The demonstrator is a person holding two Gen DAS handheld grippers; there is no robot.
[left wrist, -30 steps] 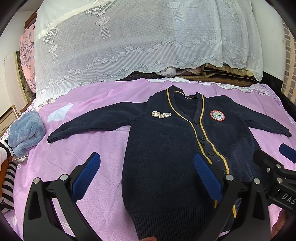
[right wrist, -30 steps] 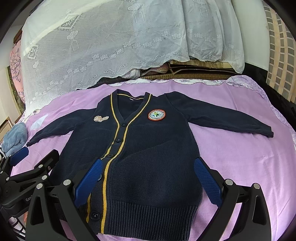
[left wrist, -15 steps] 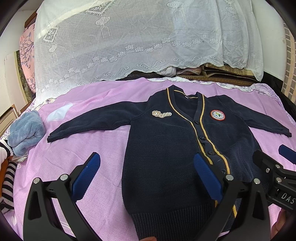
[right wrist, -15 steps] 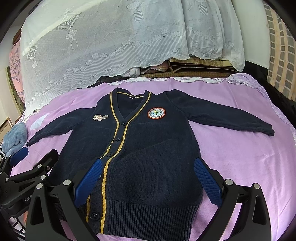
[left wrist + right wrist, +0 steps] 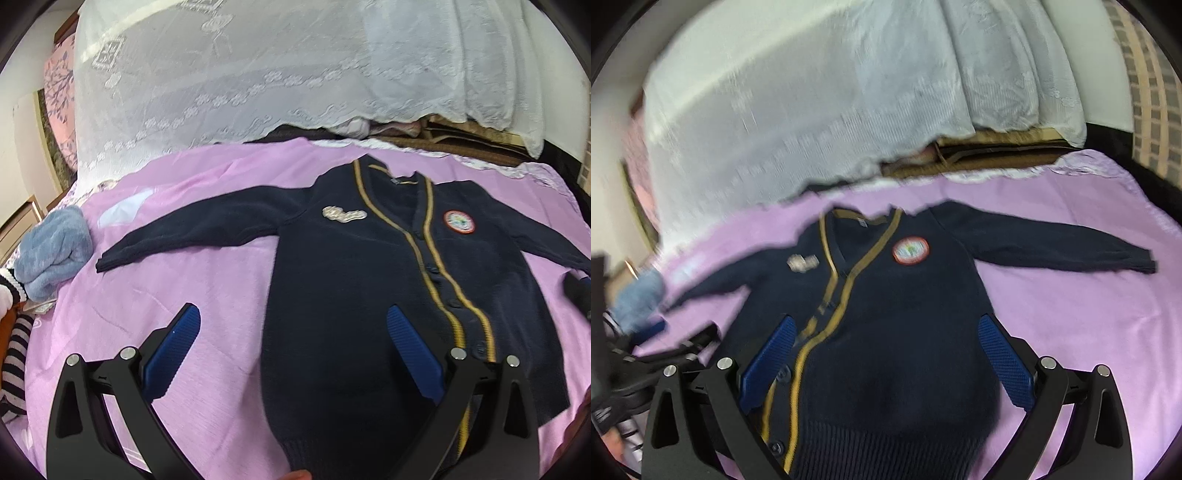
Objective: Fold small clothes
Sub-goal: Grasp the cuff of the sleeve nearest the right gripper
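Note:
A small navy cardigan with yellow trim and a round red badge lies flat and face up on the purple bedspread, both sleeves spread out. In the right wrist view the same cardigan fills the middle, blurred by motion. My left gripper hovers open over the cardigan's lower left side, nothing between its blue pads. Above the lower body of the garment my right gripper is open too. The left gripper's black frame shows at the left edge of the right wrist view.
A folded blue towel rests at the bed's left edge, beside striped black-and-white fabric. White lace cloth covers a pile behind the bed. A tiled wall stands at the right.
Both grippers have shifted: the left view has moved left, and the right view has swung quickly to the right, blurring the picture. The cardigan lies as before. Both grippers stay open.

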